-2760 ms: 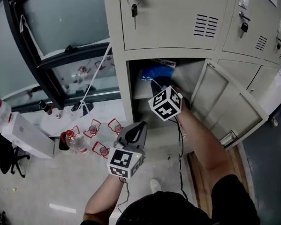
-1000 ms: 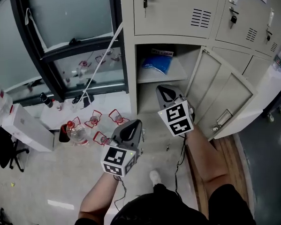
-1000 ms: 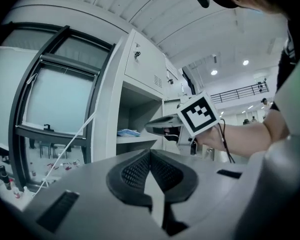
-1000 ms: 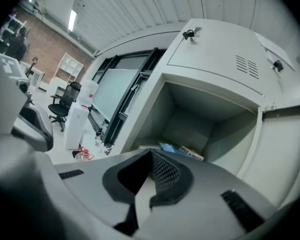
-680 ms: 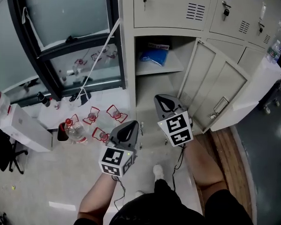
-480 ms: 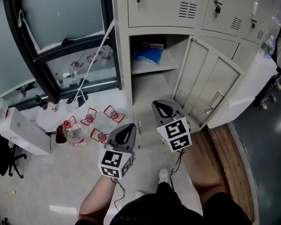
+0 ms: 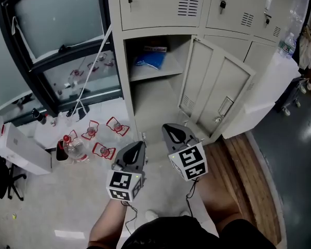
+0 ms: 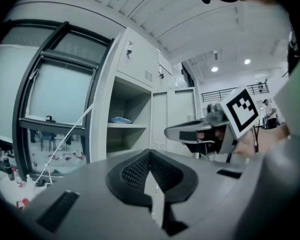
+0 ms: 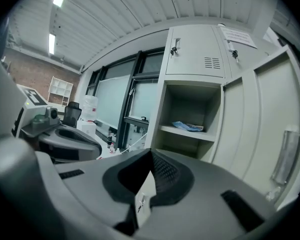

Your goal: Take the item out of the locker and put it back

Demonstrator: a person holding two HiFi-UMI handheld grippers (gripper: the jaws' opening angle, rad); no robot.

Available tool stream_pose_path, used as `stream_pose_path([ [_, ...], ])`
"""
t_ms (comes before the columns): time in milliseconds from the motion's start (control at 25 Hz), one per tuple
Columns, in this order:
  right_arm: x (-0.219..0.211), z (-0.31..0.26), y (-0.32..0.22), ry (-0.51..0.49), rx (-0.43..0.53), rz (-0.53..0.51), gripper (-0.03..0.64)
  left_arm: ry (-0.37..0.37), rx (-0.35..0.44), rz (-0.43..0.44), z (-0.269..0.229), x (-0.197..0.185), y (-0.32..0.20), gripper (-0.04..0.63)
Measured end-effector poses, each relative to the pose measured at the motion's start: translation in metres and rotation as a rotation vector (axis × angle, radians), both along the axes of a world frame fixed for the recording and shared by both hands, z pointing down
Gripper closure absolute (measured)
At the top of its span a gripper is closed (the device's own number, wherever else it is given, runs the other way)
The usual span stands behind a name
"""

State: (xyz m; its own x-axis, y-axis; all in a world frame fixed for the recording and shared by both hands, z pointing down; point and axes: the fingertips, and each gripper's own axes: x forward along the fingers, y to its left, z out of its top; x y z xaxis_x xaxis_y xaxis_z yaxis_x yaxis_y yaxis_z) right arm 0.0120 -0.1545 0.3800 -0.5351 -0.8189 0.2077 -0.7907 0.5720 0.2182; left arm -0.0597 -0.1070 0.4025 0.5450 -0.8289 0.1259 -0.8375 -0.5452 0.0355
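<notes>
The blue packet (image 7: 149,60) lies on the shelf of the open locker (image 7: 128,77), with a small printed box behind it. The packet also shows in the left gripper view (image 8: 120,120) and the right gripper view (image 9: 189,126). Both grippers hang well short of the locker, low over the floor. My left gripper (image 7: 139,144) is shut and holds nothing. To its right my right gripper (image 7: 168,128) is shut too, with nothing between its pads. Both point toward the locker opening.
The locker door (image 7: 217,90) swings out to the right. Water bottles with red labels (image 7: 72,147) and a white box (image 7: 17,149) sit on the floor at left, under a black-framed window (image 7: 51,61). A white cord (image 7: 93,71) slants down beside the locker.
My right gripper has come out of the locker, leaving the blue packet on the shelf. Both grippers and the view have backed away from the locker, and the locker now looks smaller.
</notes>
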Motion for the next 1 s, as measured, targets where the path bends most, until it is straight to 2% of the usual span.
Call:
stream_pose_path([
  [720,0.09,0.018,0.065,-0.072,-0.074,-0.149,0.617,0.004,-0.042,-0.127,0.01,0.099,0.058,0.592],
  [1000,0.105,0.017,0.093,-0.092,-0.077,-0.208,0.617,-0.001,-0.031,-0.18,0.008,0.118,0.089,0.592],
])
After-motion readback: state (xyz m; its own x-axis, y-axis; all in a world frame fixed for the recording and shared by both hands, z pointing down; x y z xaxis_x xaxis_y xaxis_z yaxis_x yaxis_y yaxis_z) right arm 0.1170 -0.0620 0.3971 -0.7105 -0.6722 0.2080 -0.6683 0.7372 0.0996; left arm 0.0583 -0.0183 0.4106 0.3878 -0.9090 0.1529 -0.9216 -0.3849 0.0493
